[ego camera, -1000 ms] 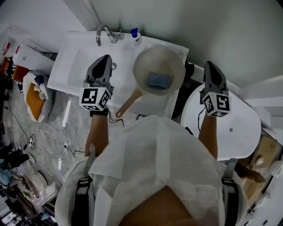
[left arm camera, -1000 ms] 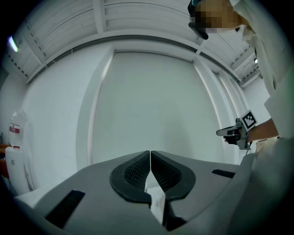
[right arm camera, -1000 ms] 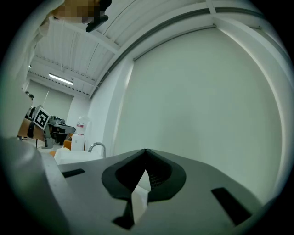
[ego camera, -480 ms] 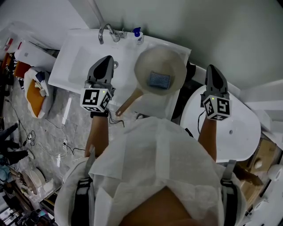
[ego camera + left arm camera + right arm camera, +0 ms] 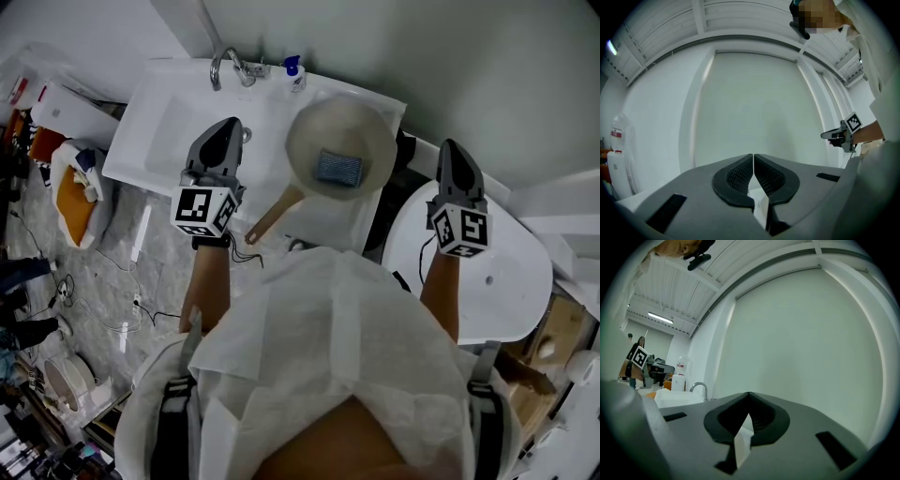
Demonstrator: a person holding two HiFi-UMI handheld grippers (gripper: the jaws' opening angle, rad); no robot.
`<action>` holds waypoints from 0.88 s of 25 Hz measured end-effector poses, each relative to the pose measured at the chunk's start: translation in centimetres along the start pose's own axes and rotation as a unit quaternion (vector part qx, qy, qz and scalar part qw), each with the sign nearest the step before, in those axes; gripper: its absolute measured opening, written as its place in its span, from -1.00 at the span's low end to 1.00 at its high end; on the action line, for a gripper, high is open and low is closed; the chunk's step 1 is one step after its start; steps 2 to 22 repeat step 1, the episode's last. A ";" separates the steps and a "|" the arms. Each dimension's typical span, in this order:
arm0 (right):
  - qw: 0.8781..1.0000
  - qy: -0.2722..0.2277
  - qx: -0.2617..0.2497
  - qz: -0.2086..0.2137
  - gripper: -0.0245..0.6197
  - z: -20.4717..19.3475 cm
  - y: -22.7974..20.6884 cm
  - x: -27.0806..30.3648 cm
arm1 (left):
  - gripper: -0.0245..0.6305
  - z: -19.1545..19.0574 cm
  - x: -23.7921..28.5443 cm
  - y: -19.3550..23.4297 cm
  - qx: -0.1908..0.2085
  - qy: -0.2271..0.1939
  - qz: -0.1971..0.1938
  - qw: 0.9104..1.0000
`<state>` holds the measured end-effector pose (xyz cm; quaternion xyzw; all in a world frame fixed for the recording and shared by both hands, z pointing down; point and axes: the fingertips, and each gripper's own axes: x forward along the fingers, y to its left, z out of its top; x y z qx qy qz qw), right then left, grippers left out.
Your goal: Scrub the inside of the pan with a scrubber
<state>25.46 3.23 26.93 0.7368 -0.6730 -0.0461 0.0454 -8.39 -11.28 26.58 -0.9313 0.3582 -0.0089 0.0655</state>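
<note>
Left gripper (image 5: 225,127): jaws pressed together, holding nothing, level over the sink (image 5: 159,131).
Right gripper (image 5: 453,150): jaws together, holding nothing, level, right of the pan.
Pan (image 5: 370,127): beside the sink basin.
Scrubber (image 5: 337,169): inside the pan.
Bottle (image 5: 617,136): red label, unreadable.

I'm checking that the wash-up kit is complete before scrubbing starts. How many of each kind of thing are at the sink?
pan: 1
scrubber: 1
faucet: 1
bottle: 1
Total: 4
</note>
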 end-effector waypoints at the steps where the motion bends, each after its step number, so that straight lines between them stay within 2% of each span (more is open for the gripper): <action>1: 1.000 0.000 0.000 0.000 -0.90 0.0 0.0 0.0 | -0.86 0.0 0.0 0.0 0.000 0.000 0.000 1.000; 22: 1.000 0.000 0.000 0.000 -0.90 0.0 0.0 0.0 | -0.86 0.0 0.0 0.0 0.000 0.000 0.000 1.000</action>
